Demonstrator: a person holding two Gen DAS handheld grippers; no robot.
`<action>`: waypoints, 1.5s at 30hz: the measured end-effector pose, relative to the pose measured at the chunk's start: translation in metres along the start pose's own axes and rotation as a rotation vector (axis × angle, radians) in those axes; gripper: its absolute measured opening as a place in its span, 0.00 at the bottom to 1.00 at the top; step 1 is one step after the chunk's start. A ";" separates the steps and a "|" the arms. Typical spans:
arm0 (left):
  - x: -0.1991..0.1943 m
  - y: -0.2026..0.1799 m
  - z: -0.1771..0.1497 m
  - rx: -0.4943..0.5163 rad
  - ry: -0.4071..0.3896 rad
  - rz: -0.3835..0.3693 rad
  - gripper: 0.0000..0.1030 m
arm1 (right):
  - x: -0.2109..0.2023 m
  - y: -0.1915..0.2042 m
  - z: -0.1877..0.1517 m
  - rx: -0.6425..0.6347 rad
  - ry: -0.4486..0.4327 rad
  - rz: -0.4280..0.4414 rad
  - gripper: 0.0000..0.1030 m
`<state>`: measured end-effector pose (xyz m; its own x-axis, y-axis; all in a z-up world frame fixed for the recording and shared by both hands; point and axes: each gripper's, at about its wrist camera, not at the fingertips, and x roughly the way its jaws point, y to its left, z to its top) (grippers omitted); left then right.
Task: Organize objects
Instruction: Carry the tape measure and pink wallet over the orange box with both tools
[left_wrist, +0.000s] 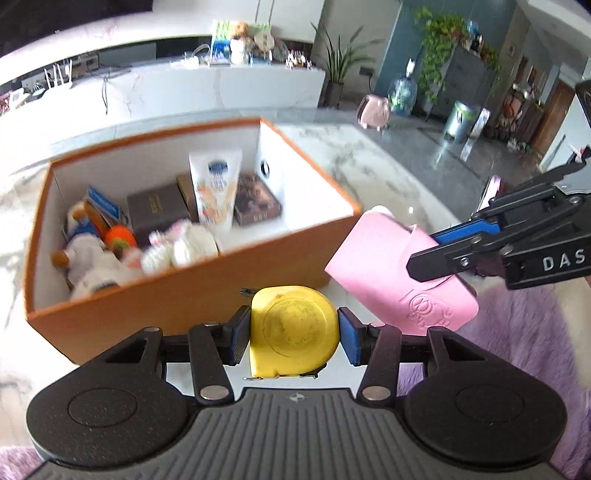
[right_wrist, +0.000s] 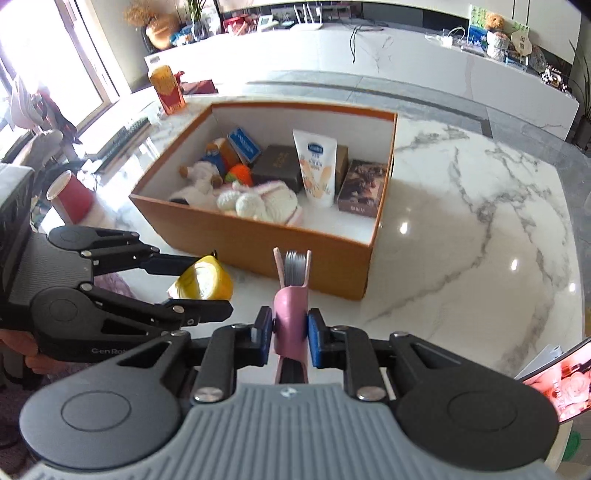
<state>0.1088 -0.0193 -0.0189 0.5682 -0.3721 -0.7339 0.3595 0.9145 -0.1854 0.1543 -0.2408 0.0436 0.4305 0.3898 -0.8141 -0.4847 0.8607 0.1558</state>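
Observation:
An orange cardboard box (left_wrist: 166, 295) (right_wrist: 258, 240) stands open on the marble table, with plush toys, small boxes and a white tube (right_wrist: 317, 166) inside. Just short of its near wall, my left gripper (left_wrist: 293, 332) (right_wrist: 210, 284) is shut on a yellow tape measure (left_wrist: 295, 317) (right_wrist: 205, 282), blue pads pressed on both flat sides. To its right, my right gripper (right_wrist: 290, 332) (left_wrist: 424, 253) is shut on a pink case (right_wrist: 290, 306) (left_wrist: 388, 266) held edge-up, with a grey ribbed part showing at its top. Both objects hang above the table.
The marble table (right_wrist: 461, 221) spreads to the right of the box. A red cup (right_wrist: 72, 197) and a red-orange carton (right_wrist: 168, 88) stand to the left. A phone with a pink screen (right_wrist: 565, 380) lies at the near right. A purple furry mat (left_wrist: 535, 332) covers the near edge.

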 end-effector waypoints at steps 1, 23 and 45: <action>-0.006 0.003 0.005 -0.008 -0.017 0.004 0.56 | -0.009 0.001 0.006 0.006 -0.028 -0.001 0.21; 0.018 0.069 0.058 -0.093 -0.065 0.159 0.56 | 0.094 -0.021 0.110 0.243 -0.076 -0.187 0.20; 0.029 0.081 0.044 -0.126 -0.052 0.108 0.56 | 0.155 -0.020 0.099 0.258 0.102 -0.191 0.20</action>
<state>0.1871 0.0372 -0.0261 0.6372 -0.2757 -0.7197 0.2008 0.9610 -0.1904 0.3060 -0.1649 -0.0299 0.4101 0.1900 -0.8920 -0.1885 0.9746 0.1209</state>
